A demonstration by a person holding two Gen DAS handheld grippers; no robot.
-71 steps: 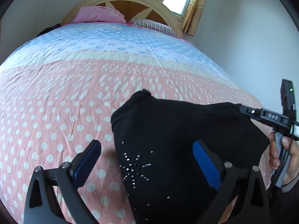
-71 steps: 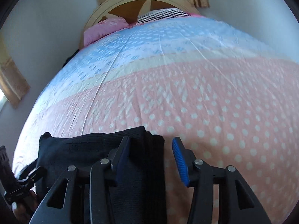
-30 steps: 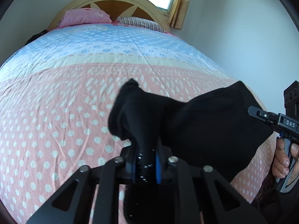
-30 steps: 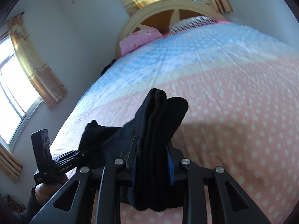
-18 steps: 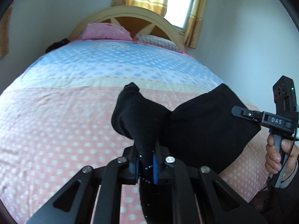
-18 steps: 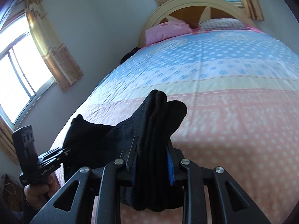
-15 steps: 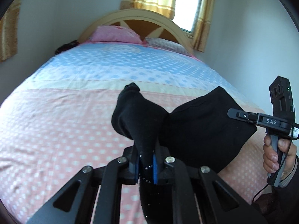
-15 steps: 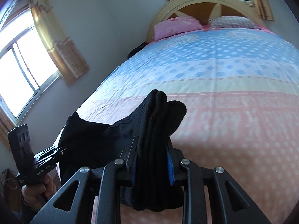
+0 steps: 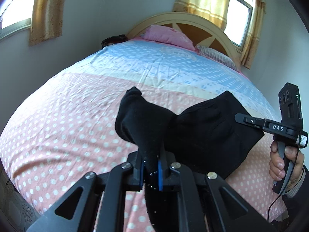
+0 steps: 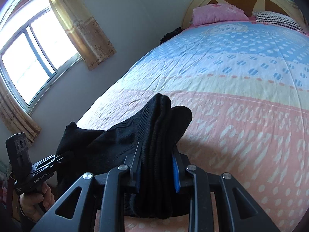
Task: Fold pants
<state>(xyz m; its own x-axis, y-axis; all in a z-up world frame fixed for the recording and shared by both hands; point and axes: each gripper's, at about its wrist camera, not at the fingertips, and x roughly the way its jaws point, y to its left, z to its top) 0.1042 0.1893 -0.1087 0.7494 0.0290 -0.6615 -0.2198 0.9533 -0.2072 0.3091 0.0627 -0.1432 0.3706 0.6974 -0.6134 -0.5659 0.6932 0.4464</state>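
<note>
Both grippers carrying the folded black pants over the bed

On my left, the left gripper (image 9: 150,171) pinches a thin corner of the pants (image 9: 202,133); rightward, the right gripper (image 10: 157,169) clamps a thick stack of layers. The bundle hangs between them above the pink dotted bedspread (image 9: 63,127). I'd judge the folding nearly finished, with setting down left.

Bed (image 9: 77,116) with dotted pink-and-blue cover, pink pillow (image 9: 166,36), striped pillow (image 9: 216,55) at headboard
</note>
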